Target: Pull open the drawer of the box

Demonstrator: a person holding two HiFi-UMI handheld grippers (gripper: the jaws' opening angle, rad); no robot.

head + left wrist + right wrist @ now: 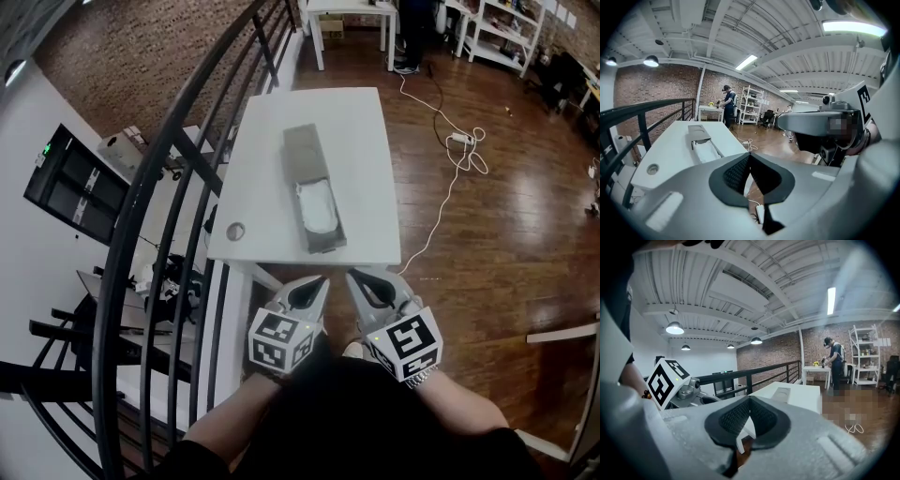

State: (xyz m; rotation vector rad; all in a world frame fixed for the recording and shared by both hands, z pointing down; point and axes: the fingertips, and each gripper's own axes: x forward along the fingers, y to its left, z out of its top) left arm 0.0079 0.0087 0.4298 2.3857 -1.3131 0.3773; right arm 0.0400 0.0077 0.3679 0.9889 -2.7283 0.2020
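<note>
A long grey box lies on the white table. Its drawer stands pulled out toward me, with white stuff inside. The left gripper view shows the box and the drawer ahead on the table. My left gripper and right gripper hang side by side close to my body, just short of the table's front edge and apart from the drawer. Both are shut and hold nothing, as the left gripper and right gripper show in their own views.
A black railing runs along the table's left side over a drop to a lower floor. A white cable trails over the wood floor on the right. Farther back, a person stands at another white table, beside shelves.
</note>
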